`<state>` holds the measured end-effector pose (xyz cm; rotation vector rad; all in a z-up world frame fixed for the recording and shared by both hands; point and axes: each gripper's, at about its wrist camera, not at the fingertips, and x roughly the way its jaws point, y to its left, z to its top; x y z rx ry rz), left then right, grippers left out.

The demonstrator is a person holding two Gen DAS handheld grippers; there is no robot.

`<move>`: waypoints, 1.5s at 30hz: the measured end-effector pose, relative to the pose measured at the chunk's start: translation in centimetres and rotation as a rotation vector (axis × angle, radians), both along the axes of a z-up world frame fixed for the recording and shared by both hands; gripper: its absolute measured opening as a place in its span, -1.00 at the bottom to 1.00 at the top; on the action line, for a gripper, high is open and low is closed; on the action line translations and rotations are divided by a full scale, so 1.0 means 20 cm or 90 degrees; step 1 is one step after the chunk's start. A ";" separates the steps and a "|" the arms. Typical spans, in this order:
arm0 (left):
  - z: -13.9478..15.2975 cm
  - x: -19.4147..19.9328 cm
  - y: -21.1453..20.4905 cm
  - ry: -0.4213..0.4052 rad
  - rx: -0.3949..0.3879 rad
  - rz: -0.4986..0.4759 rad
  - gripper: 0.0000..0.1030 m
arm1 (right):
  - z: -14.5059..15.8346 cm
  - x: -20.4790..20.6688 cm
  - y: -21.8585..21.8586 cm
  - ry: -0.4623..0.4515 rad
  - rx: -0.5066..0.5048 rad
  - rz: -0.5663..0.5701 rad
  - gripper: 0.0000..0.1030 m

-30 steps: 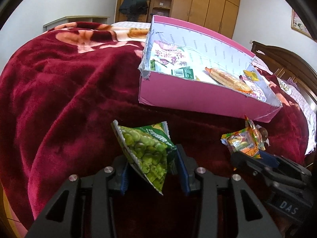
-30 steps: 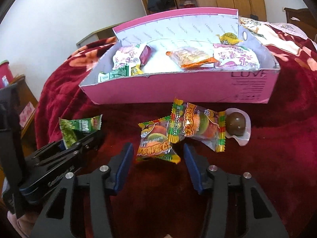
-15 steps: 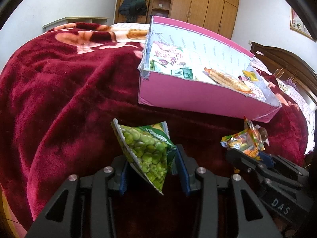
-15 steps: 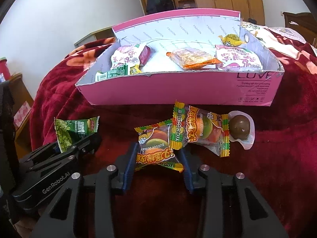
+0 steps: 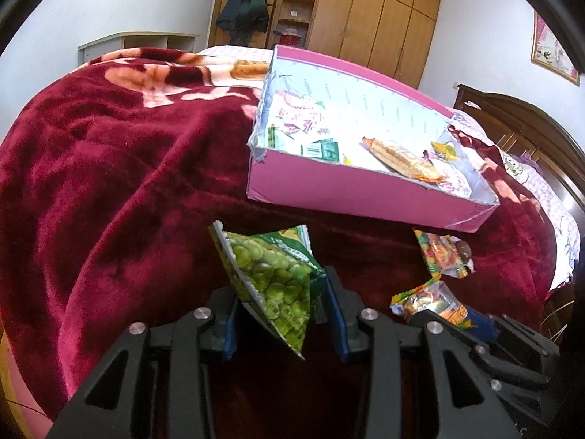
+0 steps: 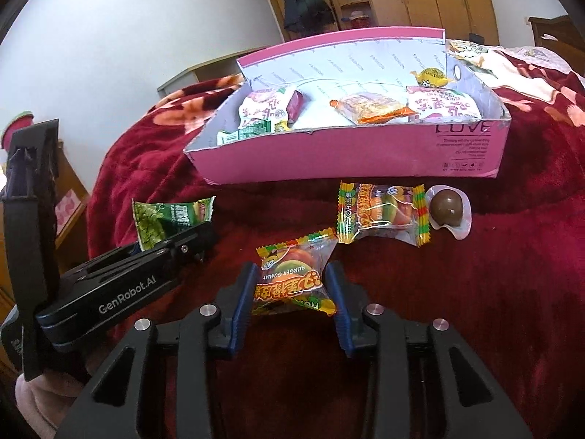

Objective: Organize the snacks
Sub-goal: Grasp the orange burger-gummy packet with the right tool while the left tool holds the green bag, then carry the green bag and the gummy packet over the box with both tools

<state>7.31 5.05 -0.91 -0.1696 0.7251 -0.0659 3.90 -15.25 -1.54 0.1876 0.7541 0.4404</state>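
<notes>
My left gripper (image 5: 279, 289) is shut on a green pea packet (image 5: 270, 274), which it holds tilted above the red blanket. The right wrist view shows that packet (image 6: 164, 216) at the left. A burger gummy packet (image 6: 292, 285) sits between the blue pads of my right gripper (image 6: 290, 274), whose jaws are closing and press on its sides. Ahead stands the pink box (image 6: 329, 157), holding several snacks. Just before its front wall lie a second gummy packet (image 6: 384, 212) and a chocolate ball in a clear cup (image 6: 448, 208).
Everything rests on a bed under a dark red blanket (image 5: 109, 183). A wooden headboard (image 5: 530, 124) runs along the right. A wardrobe (image 5: 365, 11) fills the far wall, and a low wooden stand (image 6: 69, 190) sits off the bed's left edge.
The right gripper's jaws have closed from wide apart onto the burger gummy packet and drawn it slightly away from the second packet. The left gripper still holds the pea packet in place.
</notes>
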 end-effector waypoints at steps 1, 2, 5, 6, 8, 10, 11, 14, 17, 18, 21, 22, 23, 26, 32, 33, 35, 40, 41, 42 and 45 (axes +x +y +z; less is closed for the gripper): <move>0.01 -0.01 0.00 -0.003 0.001 -0.002 -0.21 | 0.01 -0.01 -0.01 -0.001 0.005 0.000 -0.23; 0.02 -0.01 -0.01 -0.005 0.002 -0.003 -0.21 | 0.01 -0.02 -0.01 -0.003 0.008 0.000 -0.24; 0.04 -0.04 -0.02 -0.012 0.004 -0.005 -0.21 | 0.03 -0.05 -0.03 -0.010 0.017 0.000 -0.24; 0.05 -0.04 -0.02 -0.014 0.005 -0.006 -0.21 | 0.04 -0.06 -0.04 -0.012 0.021 0.001 -0.24; 0.07 -0.05 -0.03 -0.017 0.006 -0.008 -0.21 | 0.06 -0.08 -0.05 -0.017 0.026 0.001 -0.25; 0.08 -0.06 -0.04 -0.020 0.005 -0.012 -0.21 | 0.08 -0.10 -0.07 -0.025 0.031 -0.001 -0.25; 0.09 -0.06 -0.04 -0.023 0.006 -0.015 -0.21 | 0.09 -0.10 -0.07 -0.028 0.033 -0.002 -0.25; 0.12 -0.08 -0.07 -0.031 0.009 -0.021 -0.21 | 0.11 -0.12 -0.09 -0.038 0.041 -0.008 -0.25; 0.14 -0.09 -0.09 -0.037 0.011 -0.029 -0.21 | 0.13 -0.13 -0.12 -0.043 0.050 -0.012 -0.25; 0.15 -0.09 -0.09 -0.038 0.012 -0.031 -0.21 | 0.13 -0.13 -0.12 -0.043 0.054 -0.014 -0.25; 0.16 -0.08 -0.11 -0.040 0.009 -0.038 -0.21 | 0.14 -0.13 -0.14 -0.045 0.060 -0.018 -0.25; 0.17 -0.08 -0.11 -0.040 0.008 -0.039 -0.21 | 0.15 -0.13 -0.14 -0.045 0.063 -0.020 -0.25; 0.17 -0.08 -0.12 -0.041 0.008 -0.041 -0.21 | 0.15 -0.12 -0.15 -0.045 0.066 -0.020 -0.25; 0.18 -0.07 -0.12 -0.043 0.006 -0.043 -0.21 | 0.16 -0.13 -0.17 -0.045 0.078 -0.021 -0.25; 0.24 -0.04 -0.13 -0.057 0.006 -0.047 -0.21 | 0.21 -0.13 -0.21 -0.056 0.090 -0.024 -0.25; 0.25 -0.03 -0.13 -0.060 0.007 -0.048 -0.21 | 0.22 -0.13 -0.21 -0.060 0.089 -0.026 -0.25; 0.27 -0.01 -0.15 -0.066 0.010 -0.052 -0.21 | 0.23 -0.12 -0.22 -0.065 0.088 -0.028 -0.25; 0.31 0.06 -0.20 -0.075 0.021 -0.068 -0.21 | 0.27 -0.09 -0.26 -0.076 0.084 -0.036 -0.25; 0.31 0.08 -0.21 -0.077 0.024 -0.072 -0.21 | 0.28 -0.08 -0.27 -0.077 0.083 -0.038 -0.25; 0.31 0.09 -0.22 -0.079 0.027 -0.075 -0.21 | 0.28 -0.07 -0.28 -0.077 0.083 -0.039 -0.25; 0.33 0.13 -0.25 -0.084 0.028 -0.085 -0.21 | 0.29 -0.05 -0.29 -0.078 0.078 -0.043 -0.25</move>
